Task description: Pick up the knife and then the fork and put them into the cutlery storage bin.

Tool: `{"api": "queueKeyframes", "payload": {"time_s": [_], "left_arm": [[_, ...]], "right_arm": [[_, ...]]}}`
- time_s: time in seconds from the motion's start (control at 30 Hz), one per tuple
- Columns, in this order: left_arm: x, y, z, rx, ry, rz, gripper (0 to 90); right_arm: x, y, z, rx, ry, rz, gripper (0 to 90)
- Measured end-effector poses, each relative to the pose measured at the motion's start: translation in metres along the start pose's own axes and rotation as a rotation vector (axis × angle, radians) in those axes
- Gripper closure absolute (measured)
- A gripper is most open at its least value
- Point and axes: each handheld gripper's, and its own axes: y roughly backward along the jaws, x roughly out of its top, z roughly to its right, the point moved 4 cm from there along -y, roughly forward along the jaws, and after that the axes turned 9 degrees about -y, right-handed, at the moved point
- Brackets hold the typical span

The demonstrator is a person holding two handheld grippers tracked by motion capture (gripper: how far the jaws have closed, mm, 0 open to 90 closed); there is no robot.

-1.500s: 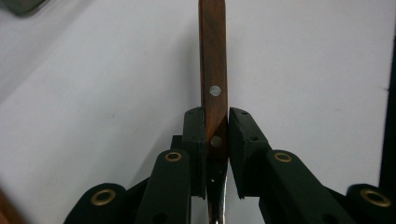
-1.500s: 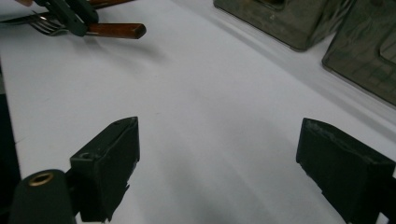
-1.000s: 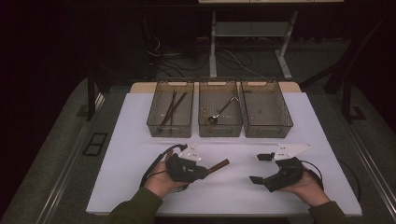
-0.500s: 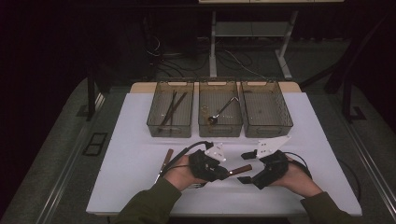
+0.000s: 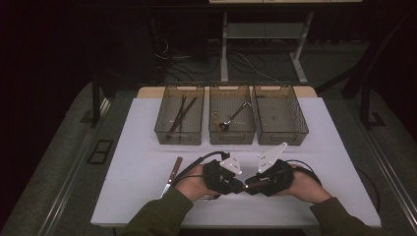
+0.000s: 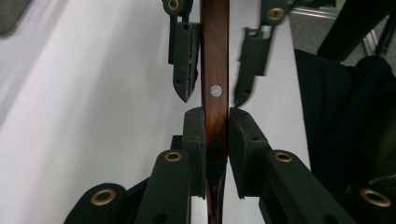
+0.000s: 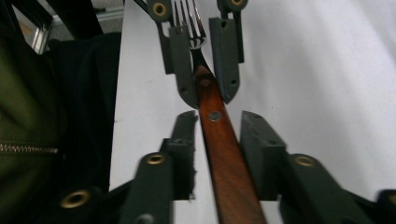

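A fork (image 7: 229, 168) with a reddish wooden handle and steel tines hangs level above the white table (image 5: 147, 147), between the two grippers, which face each other tip to tip. My left gripper (image 6: 217, 116) is shut on the handle (image 6: 215, 70), close to where the wood meets the metal neck. My right gripper (image 7: 219, 119) straddles the same handle from the other end, jaws open, with a gap on one side. In the high view the left gripper (image 5: 236, 186) and right gripper (image 5: 253, 186) meet near the table's front middle.
A wooden-handled knife (image 5: 172, 174) lies on the table just left of the left hand. Three clear bins stand in a row at the back: the left bin (image 5: 179, 118) holds dark utensils, the middle bin (image 5: 231, 115) a spoon, then the right bin (image 5: 280, 115).
Both hands have come together at the front middle. The left gripper carried the fork rightward, leaving the knife on the table, and the right gripper came leftward around the handle.
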Motion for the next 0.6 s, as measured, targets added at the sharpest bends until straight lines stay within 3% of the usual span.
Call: {"api": "queueKeyframes", "payload": {"time_s": [0.23, 0.37, 0.53, 0.6], "left_arm": [[0.0006, -0.0002, 0.0035, -0.027, -0.045, -0.007, 76.8], [0.0011, 0.0016, 0.0030, -0.036, -0.050, 0.007, 76.8], [-0.0002, 0.0042, 0.0011, -0.031, -0.012, 0.063, 75.3], [-0.0023, 0.0083, 0.0004, -0.024, 0.015, 0.095, 69.7]], "right_arm": [[-0.0018, 0.0000, -0.0034, 0.053, -0.002, -0.020, 74.5], [-0.0024, 0.0017, -0.0049, 0.084, -0.008, -0.013, 75.3], [-0.0018, 0.0050, -0.0051, 0.072, -0.008, 0.010, 75.5], [-0.0017, 0.0071, -0.0036, 0.066, -0.008, 0.020, 75.4]]}}
